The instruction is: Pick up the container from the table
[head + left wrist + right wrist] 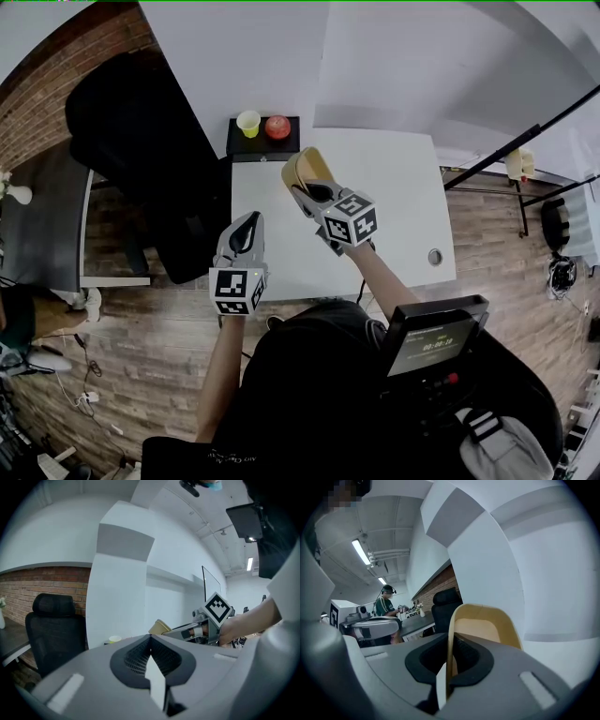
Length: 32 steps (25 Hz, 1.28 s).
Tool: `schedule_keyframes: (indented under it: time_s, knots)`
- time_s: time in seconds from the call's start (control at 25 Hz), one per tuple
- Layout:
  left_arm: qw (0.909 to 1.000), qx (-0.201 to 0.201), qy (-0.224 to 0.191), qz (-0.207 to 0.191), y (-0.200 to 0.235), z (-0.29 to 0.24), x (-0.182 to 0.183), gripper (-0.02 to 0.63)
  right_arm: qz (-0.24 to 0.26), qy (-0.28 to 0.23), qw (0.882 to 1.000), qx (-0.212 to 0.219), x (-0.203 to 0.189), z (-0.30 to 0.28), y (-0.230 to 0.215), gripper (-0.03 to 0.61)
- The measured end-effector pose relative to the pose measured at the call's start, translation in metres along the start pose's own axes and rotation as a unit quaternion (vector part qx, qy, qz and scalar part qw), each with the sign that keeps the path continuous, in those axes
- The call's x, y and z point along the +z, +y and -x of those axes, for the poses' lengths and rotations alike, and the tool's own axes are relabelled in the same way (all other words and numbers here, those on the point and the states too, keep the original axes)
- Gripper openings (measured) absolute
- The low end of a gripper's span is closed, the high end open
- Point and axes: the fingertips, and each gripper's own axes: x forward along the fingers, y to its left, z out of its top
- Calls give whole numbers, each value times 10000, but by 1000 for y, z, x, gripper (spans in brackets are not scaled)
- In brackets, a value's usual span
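Pinching one wall of the tan, thin-walled, rounded container (487,630), my right hand-held gripper (446,670) has its jaws almost together, with only that thin wall between the pads. Seen from the head camera, the container hangs tipped on its side above the far half of the white bench (403,197). It looks clear of the surface, and it sits a little short of the black tray (262,147) that carries a small yellow cup (248,123) and a round red fruit (277,127).

My left hand-held gripper (249,223) is fully closed on nothing and hovers over the near left edge of the bench, apart from the container.

I judge the container to be very light and somewhat springy (paper pulp or thin wood, I can't tell which). It should be matte enough not to slip, but it will crush easily. A one-sided pinch at the rim lets it swing and could buckle the wall. The better hold is therefore deeper on the wall, close to where it meets the base, with gentle pressure and slow wrist moves.
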Motion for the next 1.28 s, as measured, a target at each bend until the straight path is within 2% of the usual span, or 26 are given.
schedule_keyframes:
  time_s: [0.2, 0.44, 0.64, 0.72, 0.84, 0.96, 1.08, 1.16, 1.28]
  knots:
    - [9999, -48, -66, 71, 2, -1, 8, -3, 339, 20, 9994, -16, 8, 4, 8, 29]
    - [9996, -79, -198, 203, 13, 1, 25, -3, 1152, 212, 9931, -39, 12, 7, 22, 29]
    - [9950, -758, -148, 638, 6, -5, 37, -2, 2096, 467, 9766, -56, 9, 5, 35, 31]
    - [9934, -903, -82, 704, 4, -7, 38, 22, 2520, 472, 9665, -68, 9, 3, 42, 31]
    - [9911, -1042, -4, 835, 3, -8, 40, 79, 3306, 593, 9418, -131, 6, 2, 50, 31]
    - [9864, -1277, 45, 1031, 0, -7, 42, 125, 4003, 766, 9131, -131, -1, 2, 56, 29]
    - [9843, -1439, 85, 1022, -4, -6, 44, 152, 4627, 904, 8818, -156, -8, 3, 59, 29]
    - [9846, -1429, 117, 1005, -3, -8, 44, 163, 5086, 1005, 8549, -197, -14, 4, 61, 29]
    - [9841, -1262, 156, 1237, 6, -9, 44, 186, 5768, 1179, 8080, -241, -24, 4, 67, 29]
